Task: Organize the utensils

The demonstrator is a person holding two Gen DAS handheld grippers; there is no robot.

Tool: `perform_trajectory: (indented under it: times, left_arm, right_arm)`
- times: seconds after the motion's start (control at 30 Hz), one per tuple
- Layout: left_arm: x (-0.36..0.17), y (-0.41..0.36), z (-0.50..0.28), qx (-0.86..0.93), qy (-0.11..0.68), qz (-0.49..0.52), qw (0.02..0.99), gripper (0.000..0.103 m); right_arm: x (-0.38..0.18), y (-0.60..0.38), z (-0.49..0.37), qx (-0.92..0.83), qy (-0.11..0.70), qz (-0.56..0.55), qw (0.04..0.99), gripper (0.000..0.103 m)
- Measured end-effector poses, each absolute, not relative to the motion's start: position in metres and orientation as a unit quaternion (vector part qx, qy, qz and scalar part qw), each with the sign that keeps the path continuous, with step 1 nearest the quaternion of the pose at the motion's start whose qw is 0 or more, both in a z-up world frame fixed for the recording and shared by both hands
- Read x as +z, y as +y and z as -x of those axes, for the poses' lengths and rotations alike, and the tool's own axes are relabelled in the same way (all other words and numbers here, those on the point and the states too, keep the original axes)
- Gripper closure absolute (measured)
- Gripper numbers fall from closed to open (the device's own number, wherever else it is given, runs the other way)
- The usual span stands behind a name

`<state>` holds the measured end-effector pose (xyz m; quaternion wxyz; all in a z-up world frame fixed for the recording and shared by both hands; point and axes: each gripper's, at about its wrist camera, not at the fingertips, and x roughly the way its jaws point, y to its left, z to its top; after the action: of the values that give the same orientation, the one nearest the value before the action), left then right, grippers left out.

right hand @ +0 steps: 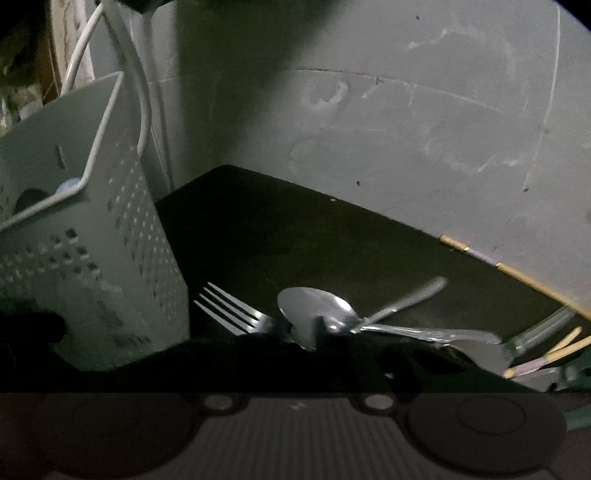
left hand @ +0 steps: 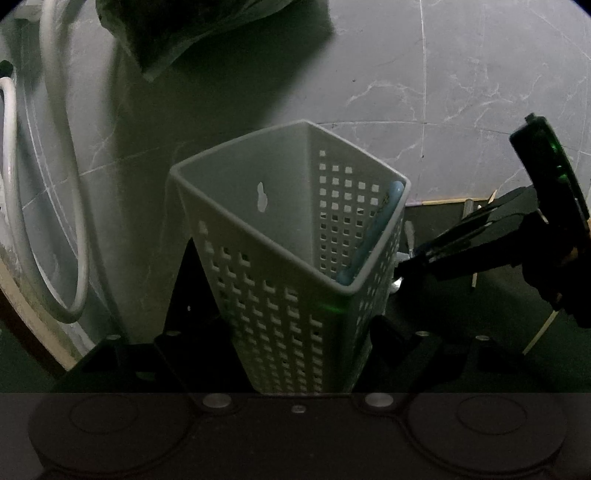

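Observation:
A white perforated utensil holder [left hand: 280,295] stands between the two black fingers of my left gripper [left hand: 288,314], which is shut on its sides. A blue-handled utensil [left hand: 373,236] leans inside its right corner. My right gripper [left hand: 402,269] reaches in from the right, low beside the holder. In the right wrist view a steel spoon [right hand: 314,304] lies across a fork [right hand: 229,306] on the dark mat [right hand: 295,240]. My right gripper [right hand: 310,339] hovers over them, its dark fingers apart, with the spoon's bowl between them and nothing gripped. The holder [right hand: 92,258] stands to the left.
White hoses [left hand: 74,258] hang at the left and a dark bag [left hand: 192,33] sits above the holder. Wooden chopsticks [right hand: 546,358] and a clear plastic piece [right hand: 543,328] lie at the mat's right end. A grey marbled wall [right hand: 406,129] stands close behind.

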<state>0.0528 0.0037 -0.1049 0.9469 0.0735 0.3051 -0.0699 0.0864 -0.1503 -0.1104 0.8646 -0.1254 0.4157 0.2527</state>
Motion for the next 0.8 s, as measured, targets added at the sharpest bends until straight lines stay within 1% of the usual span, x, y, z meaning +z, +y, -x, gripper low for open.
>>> perform_trajectory:
  times: [0.03,0.13,0.2,0.37,0.4,0.47,0.5,0.57,0.67,0.8]
  left_arm:
    - [-0.105,0.005,-0.053,-0.071,0.304,-0.072,0.947,0.017]
    - [-0.106,0.006,-0.052,-0.076,0.301,-0.075,0.948,0.017]
    - [-0.106,0.008,-0.053,-0.079,0.3,-0.075,0.948,0.017]
    - [-0.106,0.01,-0.055,-0.083,0.299,-0.077,0.947,0.016]
    - [-0.106,0.009,-0.055,-0.083,0.299,-0.077,0.947,0.016]
    - [-0.106,0.009,-0.054,-0.084,0.298,-0.079,0.947,0.017]
    - [-0.106,0.009,-0.054,-0.084,0.298,-0.079,0.947,0.017]
    - [-0.106,0.008,-0.054,-0.085,0.298,-0.079,0.947,0.017]
    - [-0.105,0.009,-0.053,-0.086,0.298,-0.079,0.948,0.017]
    - [-0.105,0.009,-0.053,-0.085,0.298,-0.078,0.948,0.017]
  right_arm:
    - [-0.109,-0.151,-0.085,0.254,0.411,0.131,0.865,0.046]
    - [-0.109,-0.151,-0.081,0.251,0.407,0.164,0.863,0.047]
    - [-0.111,-0.15,-0.08,0.251,0.403,0.19,0.86,0.048]
    - [-0.113,-0.149,-0.083,0.262,0.396,0.228,0.85,0.054]
    - [-0.114,-0.149,-0.084,0.265,0.396,0.23,0.849,0.056]
    - [-0.115,-0.148,-0.089,0.276,0.398,0.233,0.843,0.068]
    - [-0.116,-0.148,-0.09,0.28,0.397,0.234,0.842,0.071]
    - [-0.116,-0.146,-0.093,0.287,0.399,0.238,0.838,0.089]
    - [-0.117,-0.145,-0.095,0.295,0.401,0.24,0.833,0.097]
    - [-0.117,-0.144,-0.095,0.294,0.398,0.244,0.834,0.1]
